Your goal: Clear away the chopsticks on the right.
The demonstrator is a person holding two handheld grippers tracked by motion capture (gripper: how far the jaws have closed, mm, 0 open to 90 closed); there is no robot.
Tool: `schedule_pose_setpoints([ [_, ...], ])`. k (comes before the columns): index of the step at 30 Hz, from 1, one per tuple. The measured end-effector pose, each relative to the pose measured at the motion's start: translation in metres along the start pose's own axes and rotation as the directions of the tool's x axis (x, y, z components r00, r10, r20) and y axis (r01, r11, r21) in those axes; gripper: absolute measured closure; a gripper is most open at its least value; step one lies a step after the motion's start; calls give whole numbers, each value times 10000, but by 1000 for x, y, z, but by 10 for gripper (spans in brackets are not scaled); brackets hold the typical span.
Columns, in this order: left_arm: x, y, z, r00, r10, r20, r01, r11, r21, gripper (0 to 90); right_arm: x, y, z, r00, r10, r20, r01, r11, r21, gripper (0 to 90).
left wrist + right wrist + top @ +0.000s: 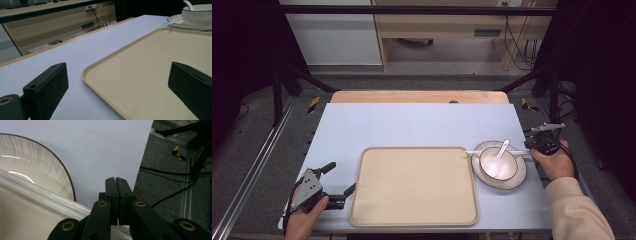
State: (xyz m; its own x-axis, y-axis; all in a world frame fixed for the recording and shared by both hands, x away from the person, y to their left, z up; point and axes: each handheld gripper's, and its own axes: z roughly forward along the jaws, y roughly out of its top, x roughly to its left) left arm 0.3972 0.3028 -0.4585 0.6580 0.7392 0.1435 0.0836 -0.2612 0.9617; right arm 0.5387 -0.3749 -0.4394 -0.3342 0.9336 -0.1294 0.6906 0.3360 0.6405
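Right now my right gripper (532, 150) sits at the table's right edge, jaws pressed flat together, seemingly pinching the ends of the white chopsticks (477, 152) lying across the plate (517, 180); the bowl (504, 170) on it holds a white spoon (498, 157); my left gripper (339, 180) rests wide apart beside the empty beige tray (412, 185); no readable writing anywhere.

the light is even and comes from above, so the table (412, 125) looks bright while both side edges of the high view stay almost black. shadows are soft. long white glare lines lie on the plate (37, 170) in the right gripper view. in the left gripper view the close black pads (50, 85) are a little blurred.
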Motion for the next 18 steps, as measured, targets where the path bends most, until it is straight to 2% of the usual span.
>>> schedule_pose_setpoints([
  [6, 0, 0, 1, 10000, 6, 57, -6, 10000, 57, 27, 3, -6, -1, 10000, -59, -75, 61, 9995, 319, 889],
  [9, 0, 0, 1, 10000, 43, 80, -43, 10000, 78, 28, 5, -15, -7, 9999, 120, -45, -117, 9988, 481, 891],
  [13, -1, -1, 2, 9999, 52, 119, -54, 9999, 135, 28, 13, -32, -20, 9989, 454, -145, -449, 9984, 333, 881],
  [18, -3, -1, 4, 9997, 127, 184, -130, 9997, 185, 28, 23, -44, -36, 9985, 450, -318, -448, 9990, 79, 851],
])
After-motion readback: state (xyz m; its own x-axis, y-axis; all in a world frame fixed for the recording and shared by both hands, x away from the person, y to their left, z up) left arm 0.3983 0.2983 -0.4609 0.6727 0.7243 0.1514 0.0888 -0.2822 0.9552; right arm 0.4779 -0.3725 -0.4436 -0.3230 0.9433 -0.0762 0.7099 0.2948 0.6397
